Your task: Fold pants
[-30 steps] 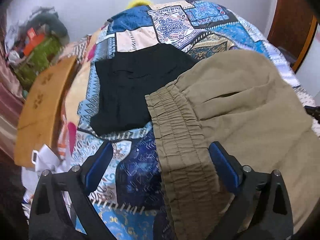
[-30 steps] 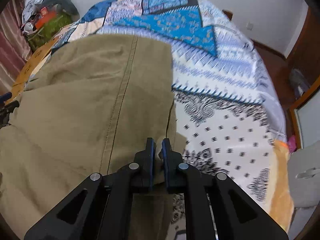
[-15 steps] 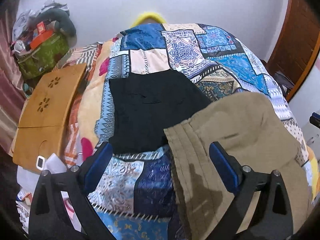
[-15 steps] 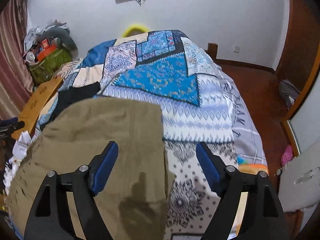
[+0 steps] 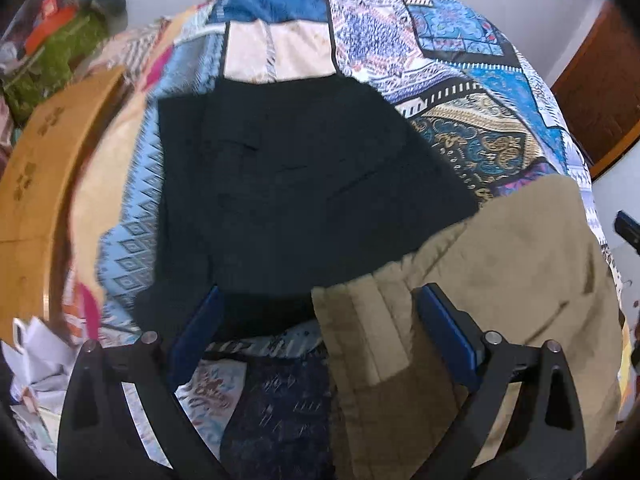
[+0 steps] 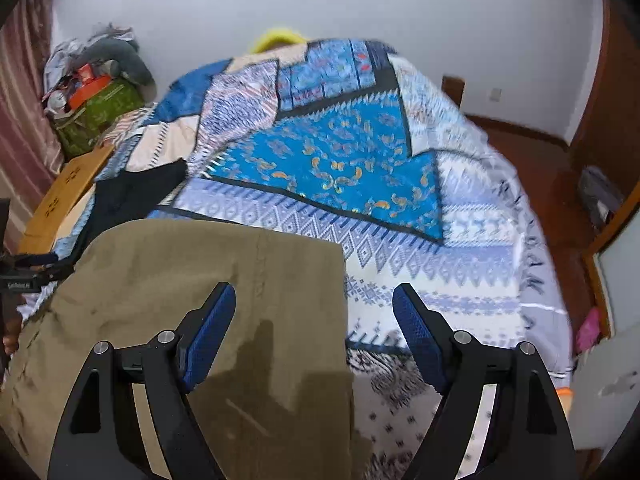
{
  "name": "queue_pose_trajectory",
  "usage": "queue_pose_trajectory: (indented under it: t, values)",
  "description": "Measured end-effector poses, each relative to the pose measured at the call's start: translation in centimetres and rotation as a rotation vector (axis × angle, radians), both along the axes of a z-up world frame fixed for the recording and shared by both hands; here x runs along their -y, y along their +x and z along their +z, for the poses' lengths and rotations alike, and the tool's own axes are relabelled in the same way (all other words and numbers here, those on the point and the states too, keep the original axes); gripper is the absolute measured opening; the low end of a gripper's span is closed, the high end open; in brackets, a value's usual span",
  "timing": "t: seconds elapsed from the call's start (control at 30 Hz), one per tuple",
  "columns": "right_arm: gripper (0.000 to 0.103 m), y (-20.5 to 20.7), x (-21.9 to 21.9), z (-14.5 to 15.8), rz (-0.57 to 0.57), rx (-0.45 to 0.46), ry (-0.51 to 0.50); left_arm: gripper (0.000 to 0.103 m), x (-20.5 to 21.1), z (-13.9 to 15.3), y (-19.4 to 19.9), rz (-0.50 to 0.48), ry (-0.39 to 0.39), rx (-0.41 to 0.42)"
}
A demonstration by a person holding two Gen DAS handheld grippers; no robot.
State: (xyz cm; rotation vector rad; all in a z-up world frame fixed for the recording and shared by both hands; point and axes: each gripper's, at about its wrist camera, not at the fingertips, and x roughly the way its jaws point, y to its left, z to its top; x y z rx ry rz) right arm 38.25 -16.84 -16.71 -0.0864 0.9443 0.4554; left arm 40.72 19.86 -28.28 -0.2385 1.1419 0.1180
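Olive-khaki pants lie folded flat on the patchwork bedspread, at the near right in the left wrist view and at the near left in the right wrist view. My left gripper is open and empty, above the pants' left edge and the near edge of a black garment. My right gripper is open and empty, above the pants' right edge.
The black garment also shows at the left of the right wrist view. A wooden lap table stands left of the bed, with a green bag and clutter behind it. White papers lie at the lower left. Wooden furniture stands on the right.
My right gripper let go of the pants' edge and opened, then both grippers lifted away. The left gripper has since swung left toward the black garment.
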Motion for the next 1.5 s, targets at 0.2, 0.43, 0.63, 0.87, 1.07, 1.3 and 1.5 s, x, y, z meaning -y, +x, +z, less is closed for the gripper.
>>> queue_pose_trajectory:
  t: [0.2, 0.43, 0.63, 0.87, 1.07, 1.3, 1.5]
  values:
    - [0.056, 4.1, -0.5, -3.6, -0.009, -0.129, 0.049, 0.069, 0.3, -2.1, 0.5, -0.028, -0.098, -0.023]
    - [0.053, 5.9, -1.0, -5.2, 0.007, -0.203, 0.12, 0.068, -0.4, -3.4, 1.0, -0.03, -0.225, -0.076]
    - [0.016, 4.5, -1.7, -5.0, -0.01, -0.16, 0.128, 0.049, 1.5, -2.3, 0.7, -0.056, -0.124, -0.038]
    - [0.011, 4.0, -1.3, -2.1, -0.033, -0.071, 0.109, 0.043, 1.9, 1.7, -0.4, -0.038, 0.048, 0.044]
    - [0.011, 3.5, -0.6, 4.0, -0.031, 0.035, 0.157, 0.043, 1.8, 9.3, -1.7, -0.045, 0.094, 0.198]
    - [0.011, 0.3, 0.9, 13.3, -0.064, 0.219, 0.253, 0.042, 4.2, 17.2, -4.7, -0.109, 0.167, 0.376]
    - [0.011, -5.1, 2.7, 14.8, -0.051, 0.262, 0.251, 0.042, 5.2, 17.4, -8.5, -0.131, 0.133, 0.379]
